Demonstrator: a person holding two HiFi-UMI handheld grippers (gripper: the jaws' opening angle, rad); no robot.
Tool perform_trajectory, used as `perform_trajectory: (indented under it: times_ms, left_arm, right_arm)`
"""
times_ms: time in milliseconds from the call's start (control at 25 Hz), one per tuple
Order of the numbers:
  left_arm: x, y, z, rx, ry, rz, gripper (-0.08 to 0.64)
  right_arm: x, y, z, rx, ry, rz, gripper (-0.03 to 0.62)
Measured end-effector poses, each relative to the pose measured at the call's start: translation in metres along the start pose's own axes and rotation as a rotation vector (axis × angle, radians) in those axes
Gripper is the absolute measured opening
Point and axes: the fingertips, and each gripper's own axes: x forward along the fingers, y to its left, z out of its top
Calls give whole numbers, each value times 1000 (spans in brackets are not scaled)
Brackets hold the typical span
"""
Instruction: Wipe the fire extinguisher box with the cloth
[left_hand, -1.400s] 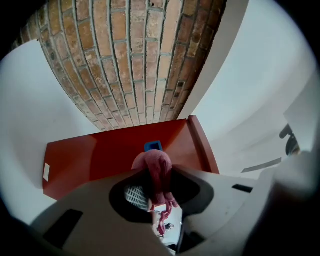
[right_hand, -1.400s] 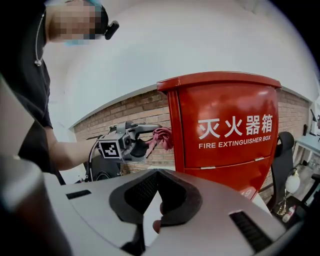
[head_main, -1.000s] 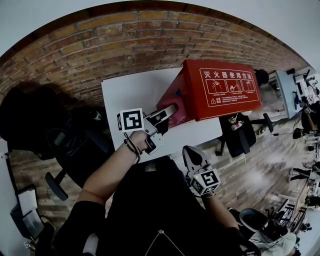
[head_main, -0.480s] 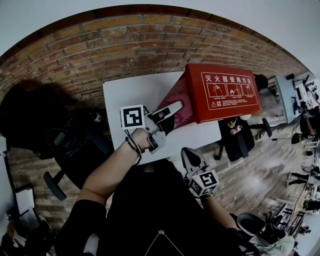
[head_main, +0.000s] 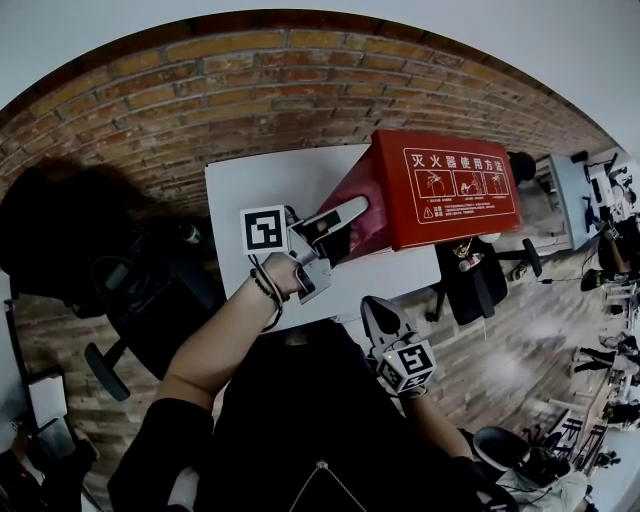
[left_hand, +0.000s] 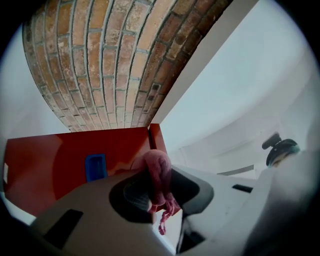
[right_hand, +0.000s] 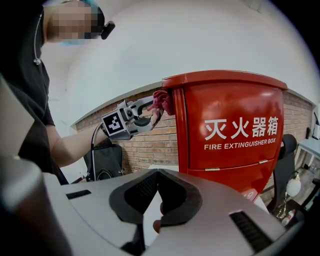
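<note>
The red fire extinguisher box (head_main: 440, 185) stands upright on the right part of a white table (head_main: 260, 185), its printed front facing the person and its right side close to the table's right edge. A pink-red cloth (right_hand: 162, 100) is pressed against the box's upper left corner, right at the edge where the front meets the side. The left gripper (head_main: 345, 215) holds that cloth: its fingers are closed on the bunched fabric, and in the left gripper view a loose end hangs down between them, with the box's red side panel and a small blue patch on it just beyond. The right gripper view shows this gripper reaching in from the left at the height of the box's top. Left of the box, bare white table runs out to the far edge, which meets a brick wall (head_main: 250, 90). The right gripper (head_main: 380, 315) hangs low, in front of the person's body and off the table's near edge, well apart from the box; its fingers are shut together with nothing between them. A black office chair (head_main: 150, 290) stands beside the table's left edge, and another dark chair (head_main: 475, 270) sits just off its right corner on a wooden floor (head_main: 520, 330), with desks farther off on that side.
</note>
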Motion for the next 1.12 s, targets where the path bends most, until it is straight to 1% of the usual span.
perform_trajectory:
  times_ms: [360, 560, 760, 1000, 1120]
  left_arm:
    - [3, 8, 30, -9, -20, -33, 107]
    - [3, 15, 36, -19, -24, -53, 107]
    - [-1, 27, 36, -18, -18, -34, 107]
    - [-7, 42, 34, -4, -5, 10, 107]
    - [-9, 48, 33, -13, -2, 24, 107]
  right_arm:
    - [5, -1, -1, -2, 11, 0, 18]
    - [7, -3, -2, -2, 18, 5, 18]
    - [10, -4, -4, -2, 29, 11, 18]
    - [11, -2, -7, -1, 44, 17, 18]
    - [11, -2, -9, 2, 51, 15, 18]
